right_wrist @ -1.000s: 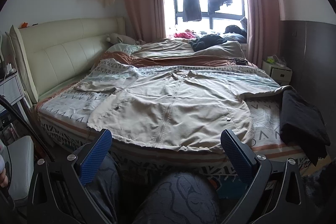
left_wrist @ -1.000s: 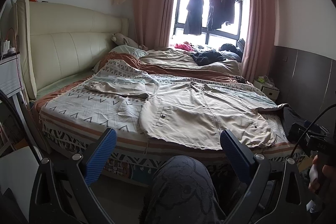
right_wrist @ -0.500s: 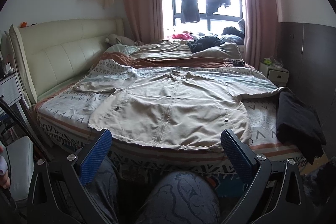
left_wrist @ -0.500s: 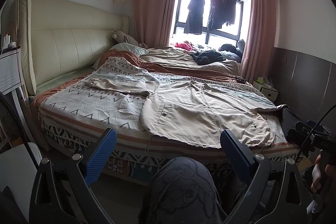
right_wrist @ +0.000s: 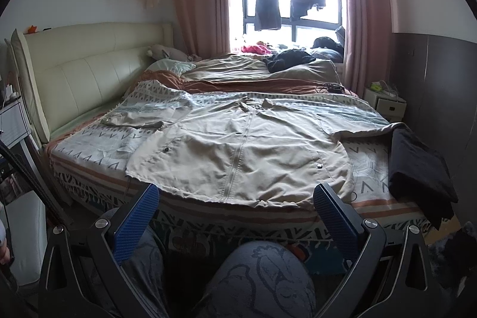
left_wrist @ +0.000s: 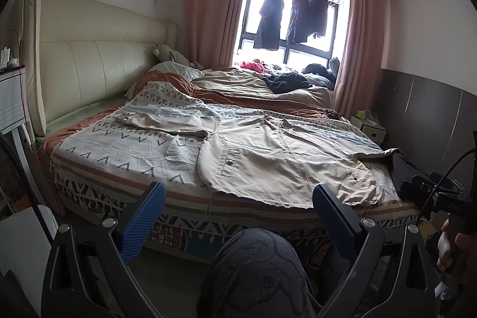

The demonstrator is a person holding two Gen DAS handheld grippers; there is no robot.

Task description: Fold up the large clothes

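Beige jacket (right_wrist: 238, 151), zipped and front side up, spread flat across the patterned blanket (right_wrist: 101, 148) at the near end of the bed (left_wrist: 89, 70), its hem along the near edge and its sleeves reaching out to either side. Left gripper (left_wrist: 238, 216) and right gripper (right_wrist: 235, 213), each with blue-padded fingers (right_wrist: 135, 221) spread wide and holding nothing, hover short of the bed edge above the person's knees (right_wrist: 262, 276). Folded black garment (right_wrist: 417, 169) lies just beside the jacket's right sleeve, at the bed's right edge.
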